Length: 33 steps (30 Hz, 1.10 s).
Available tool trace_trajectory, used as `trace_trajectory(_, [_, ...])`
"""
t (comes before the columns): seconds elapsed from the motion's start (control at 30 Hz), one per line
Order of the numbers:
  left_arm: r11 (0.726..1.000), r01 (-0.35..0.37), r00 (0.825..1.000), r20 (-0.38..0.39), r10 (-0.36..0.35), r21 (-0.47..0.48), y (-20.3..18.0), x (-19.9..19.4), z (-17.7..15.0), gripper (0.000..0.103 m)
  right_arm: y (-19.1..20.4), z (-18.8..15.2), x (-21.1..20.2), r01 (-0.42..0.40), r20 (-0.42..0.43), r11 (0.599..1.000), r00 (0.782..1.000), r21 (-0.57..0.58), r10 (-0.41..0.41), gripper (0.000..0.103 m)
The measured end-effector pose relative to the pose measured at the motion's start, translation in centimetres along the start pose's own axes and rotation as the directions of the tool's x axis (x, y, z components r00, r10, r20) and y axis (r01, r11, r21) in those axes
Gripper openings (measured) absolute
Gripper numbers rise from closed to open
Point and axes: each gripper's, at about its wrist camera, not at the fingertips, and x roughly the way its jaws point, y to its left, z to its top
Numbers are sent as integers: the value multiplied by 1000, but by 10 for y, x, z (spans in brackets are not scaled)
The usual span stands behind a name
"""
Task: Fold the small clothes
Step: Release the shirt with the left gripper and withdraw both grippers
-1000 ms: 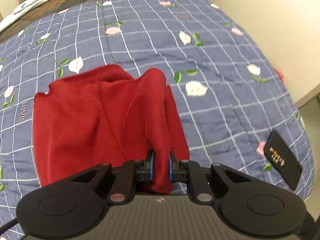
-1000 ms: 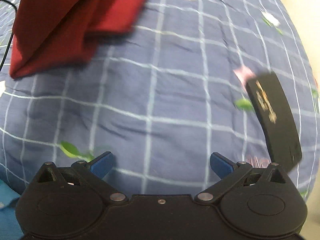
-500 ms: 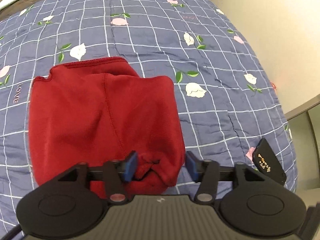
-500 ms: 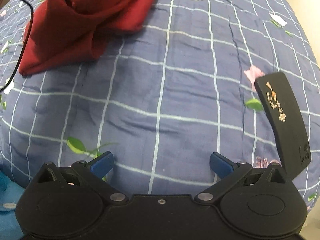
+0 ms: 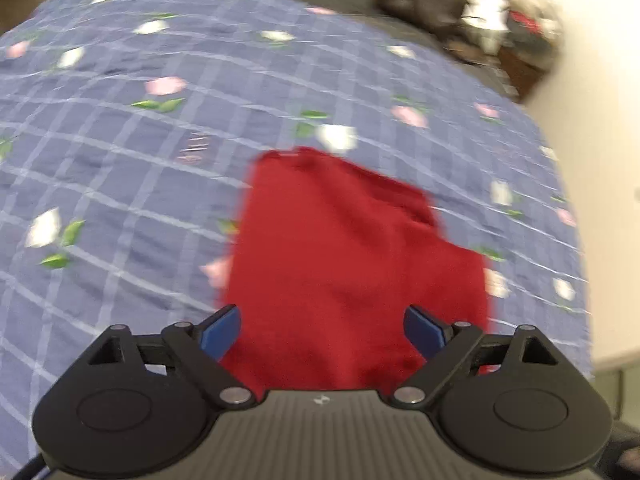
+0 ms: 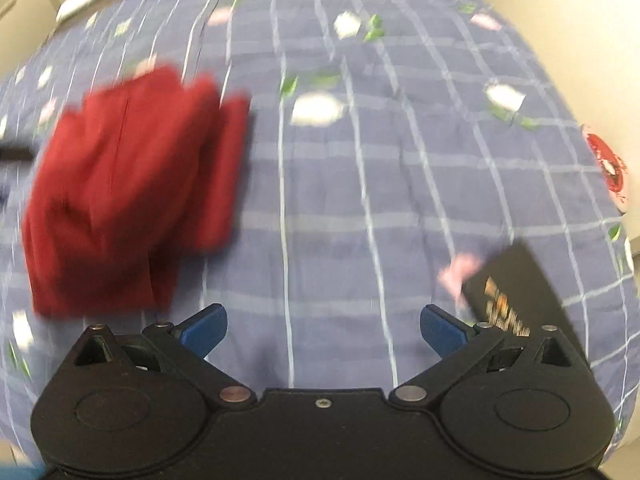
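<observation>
I have just let go of the red garment (image 5: pixel 356 264), now lying folded on the quilt (image 5: pixel 120 184) with my left gripper (image 5: pixel 322 330) spread wide above its near edge and my right gripper (image 6: pixel 323 330) likewise spread, empty, off its right side, so this fold looks finished.

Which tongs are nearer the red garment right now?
Left. The left tongs hang open directly over the red garment; the right tongs are open over bare bedspread, with the garment off to their left.
</observation>
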Motion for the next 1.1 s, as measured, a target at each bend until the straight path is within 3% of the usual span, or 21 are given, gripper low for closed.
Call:
trace_trajectory(0.07, [999, -44, 999, -19, 44, -31, 16, 6, 3, 92, -2, 21, -8, -19, 45, 998, 999, 55, 16, 103])
trace_trajectory(0.23, [995, -80, 993, -90, 74, -63, 39, 22, -1, 92, 13, 73, -12, -115, 128, 989, 987, 93, 102, 103])
trace_trajectory(0.3, [994, -83, 990, -120, 75, -65, 43, 28, -7, 93, 26, 91, -5, -160, 126, 984, 981, 76, 149, 103])
trace_trajectory(0.4, [994, -85, 984, -162, 73, -69, 45, 37, -18, 95, 47, 106, 20, -187, 55, 982, 981, 33, 185, 103])
trace_trajectory(0.53, [994, -104, 973, -213, 93, -42, 46, 46, -32, 97, 66, 95, 42, -168, -54, 983, 985, -76, 164, 103])
trace_trajectory(0.6, [988, -152, 955, -258, 146, -2, 46, 53, -38, 97, 66, 81, 49, -133, -96, 984, 988, -118, 122, 103])
trace_trajectory(0.73, [978, -202, 928, -311, 207, 48, 55, 61, -48, 97, 42, 52, 56, -106, -154, 992, 984, -74, 93, 103])
trace_trajectory(0.9, [982, -183, 933, -309, 185, 36, 62, 52, -49, 97, 20, 35, 62, -68, -207, 996, 977, -56, 55, 103])
trace_trajectory(1.1, [988, -155, 948, -279, 153, 17, 60, 37, -38, 99, 25, 40, 43, -64, -162, 995, 985, -72, 51, 103])
